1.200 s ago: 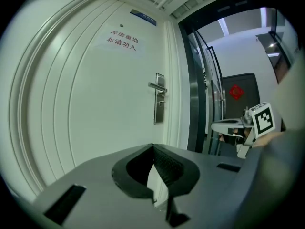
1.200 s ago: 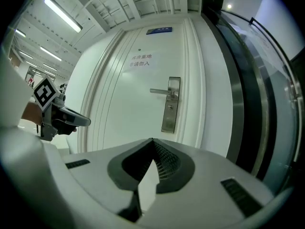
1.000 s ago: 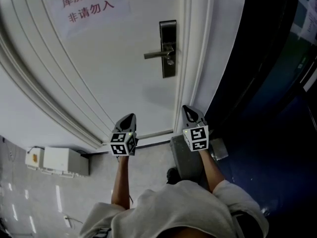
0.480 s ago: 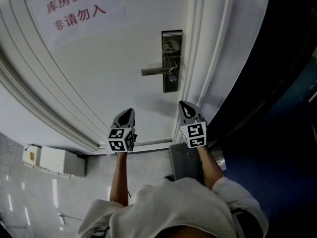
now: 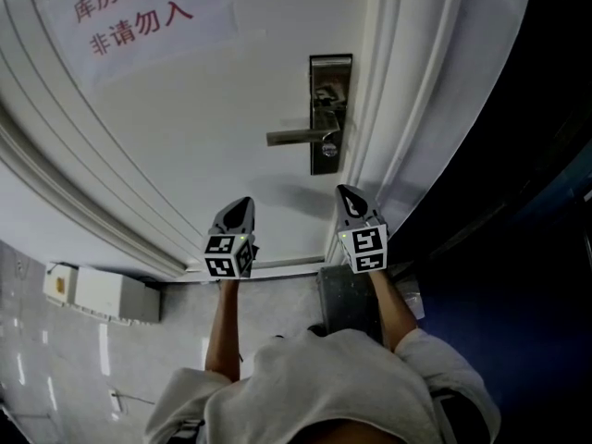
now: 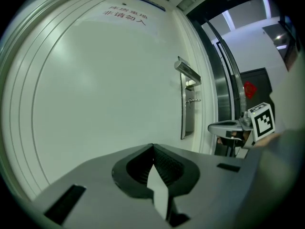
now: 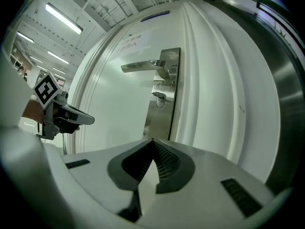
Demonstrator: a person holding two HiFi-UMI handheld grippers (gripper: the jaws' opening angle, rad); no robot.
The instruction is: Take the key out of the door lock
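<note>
Door approached, key not yet taken.
The lock (image 5: 325,114) at the door's (image 5: 185,128) right edge has been brought nearer the right claw (image 5: 347,197). The right claw and left claw (image 5: 242,206) are shut and empty. The key (image 7: 158,97) is lodged below the handle (image 5: 296,138).

Looking like a hallway in a work building: facing a white door (image 5: 203,109) wearing a red-lettered storeroom keep-out sign (image 5: 139,17) (long strip lights (image 7: 64,18) glowing above, shiny floor (image 5: 55,368) below).

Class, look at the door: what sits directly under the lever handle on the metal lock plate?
The key sticks out of the lock plate just below the lever handle. Its blade is hidden inside the lock.
</note>
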